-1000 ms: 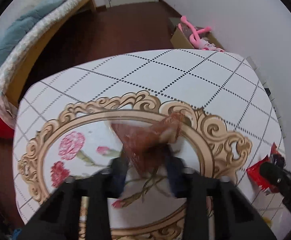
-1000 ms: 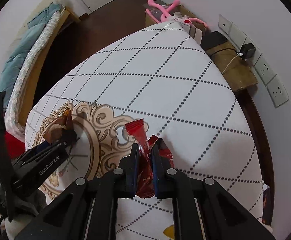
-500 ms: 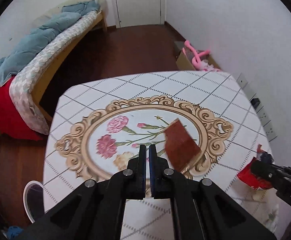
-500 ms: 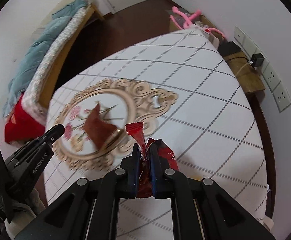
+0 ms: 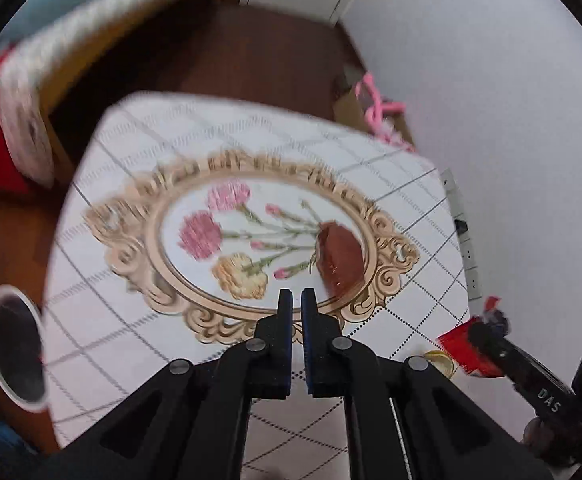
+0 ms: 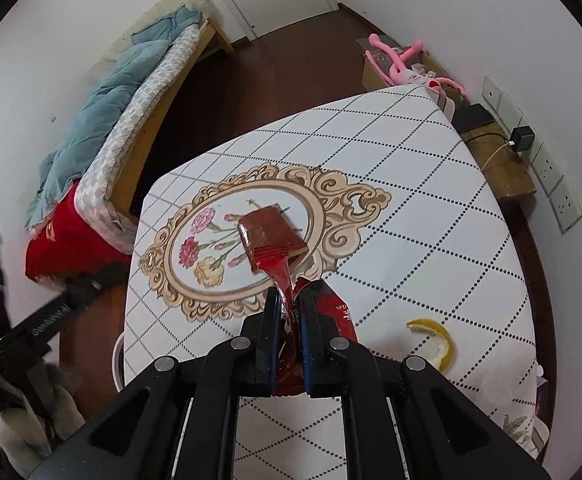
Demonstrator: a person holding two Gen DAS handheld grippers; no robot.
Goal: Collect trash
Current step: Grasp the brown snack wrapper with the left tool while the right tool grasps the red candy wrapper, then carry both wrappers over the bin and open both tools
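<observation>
at nine o'clock of the left wrist view a white bin [image 5: 13, 346] stands on the floor beside the surface [image 5: 139, 168]. the left hand-held gripper [image 5: 295, 300] is clenched on nothing, its fingers nearly touching; a second ago it gripped the brown wrapper [image 5: 341, 258], which now lies released in the floral oval, long axis running from six toward twelve o'clock. in the right wrist view the right hand-held gripper [image 6: 289, 300] grasps the red wrapper [image 6: 281, 276], as before, its long axis pointing to twelve o'clock, held above the surface. a curl of yellow peel [image 6: 437, 338] lies at four o'clock.
</observation>
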